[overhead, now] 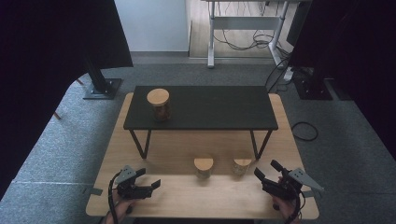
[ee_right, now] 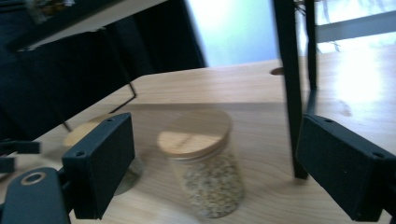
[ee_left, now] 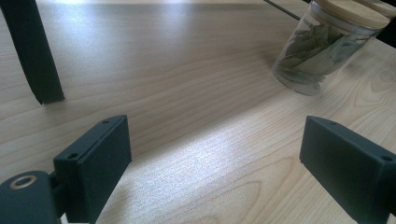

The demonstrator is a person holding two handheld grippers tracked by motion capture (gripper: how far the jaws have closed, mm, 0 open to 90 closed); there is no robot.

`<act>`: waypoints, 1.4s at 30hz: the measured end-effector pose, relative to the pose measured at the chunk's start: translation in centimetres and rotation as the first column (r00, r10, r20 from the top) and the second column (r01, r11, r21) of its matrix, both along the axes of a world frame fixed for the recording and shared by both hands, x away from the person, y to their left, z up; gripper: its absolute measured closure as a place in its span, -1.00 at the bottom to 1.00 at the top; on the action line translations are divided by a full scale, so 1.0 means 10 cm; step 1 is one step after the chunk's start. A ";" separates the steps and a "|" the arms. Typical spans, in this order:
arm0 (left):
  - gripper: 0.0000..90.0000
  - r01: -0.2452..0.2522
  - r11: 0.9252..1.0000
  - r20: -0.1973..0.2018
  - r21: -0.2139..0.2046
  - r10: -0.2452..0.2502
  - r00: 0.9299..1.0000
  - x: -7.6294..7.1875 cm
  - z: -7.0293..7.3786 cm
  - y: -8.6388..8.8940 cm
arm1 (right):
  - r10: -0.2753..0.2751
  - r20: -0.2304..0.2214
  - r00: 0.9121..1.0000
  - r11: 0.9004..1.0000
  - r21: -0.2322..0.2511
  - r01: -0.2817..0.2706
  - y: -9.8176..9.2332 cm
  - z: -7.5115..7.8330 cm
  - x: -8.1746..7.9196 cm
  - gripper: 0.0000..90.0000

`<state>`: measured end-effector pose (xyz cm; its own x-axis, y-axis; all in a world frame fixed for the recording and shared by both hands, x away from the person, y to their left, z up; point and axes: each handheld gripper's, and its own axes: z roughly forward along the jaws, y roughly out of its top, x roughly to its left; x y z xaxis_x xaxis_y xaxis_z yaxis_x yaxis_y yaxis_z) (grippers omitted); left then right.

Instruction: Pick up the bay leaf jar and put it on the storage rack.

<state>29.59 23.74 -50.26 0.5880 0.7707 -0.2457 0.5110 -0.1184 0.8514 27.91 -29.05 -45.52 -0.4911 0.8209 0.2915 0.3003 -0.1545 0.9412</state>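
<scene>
Three glass jars with bamboo lids are in the high view. One jar [overhead: 159,105] stands on the left of the black shelf [overhead: 210,109]. A jar of green leaves [overhead: 203,167] [ee_left: 327,51] and a jar of pale grains [overhead: 242,165] [ee_right: 205,163] stand on the wooden table in front of the shelf. My left gripper [overhead: 148,178] [ee_left: 215,158] is open and low over the table, left of the leaf jar and apart from it. My right gripper [overhead: 266,169] [ee_right: 215,163] is open, and the grain jar stands just ahead between its jaws, untouched.
The wooden table [overhead: 154,196] carries the shelf on thin black legs [ee_left: 32,51] [ee_right: 292,93]; one leg stands close beside the grain jar. Grey carpet surrounds the table, with black stands and cables beyond its far edge.
</scene>
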 end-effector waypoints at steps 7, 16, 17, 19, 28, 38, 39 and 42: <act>-0.81 -0.006 1.000 -0.018 -0.017 0.006 1.000 0.04 -0.01 0.02 | 0.099 0.027 0.995 0.995 -0.030 -0.098 0.14 0.06 -0.06 -0.76; -0.78 -0.025 0.999 -0.032 -0.024 0.024 0.999 0.07 -0.01 0.03 | 0.196 0.034 0.980 0.979 -0.062 -0.193 0.33 0.09 -0.11 -0.81; -0.78 -0.028 0.999 -0.034 -0.024 0.027 0.999 0.07 -0.01 0.03 | 0.202 0.034 0.979 0.978 -0.066 -0.199 0.34 0.09 -0.11 -0.81; -0.78 -0.033 0.999 -0.038 -0.028 0.032 0.999 0.08 -0.01 0.04 | 0.213 0.034 0.976 0.975 -0.075 -0.211 0.38 0.10 -0.11 -0.82; -0.77 -0.043 0.999 -0.050 -0.032 0.041 0.998 0.09 -0.02 0.04 | 0.267 0.011 0.964 0.957 -0.119 -0.263 0.51 0.08 -0.12 -0.82; -0.77 -0.038 0.999 -0.054 -0.022 0.037 0.998 0.09 -0.02 0.00 | 0.318 -0.012 0.948 0.933 -0.175 -0.315 0.76 0.06 -0.13 -0.85; -0.77 -0.039 0.999 -0.054 -0.020 0.037 0.998 0.09 -0.02 0.00 | 0.322 -0.015 0.947 0.931 -0.175 -0.319 0.78 0.05 -0.13 -0.85; -0.77 -0.040 0.999 -0.055 -0.021 0.039 0.998 0.09 -0.02 0.00 | 0.322 -0.021 0.946 0.929 -0.183 -0.320 0.81 0.03 -0.12 -0.85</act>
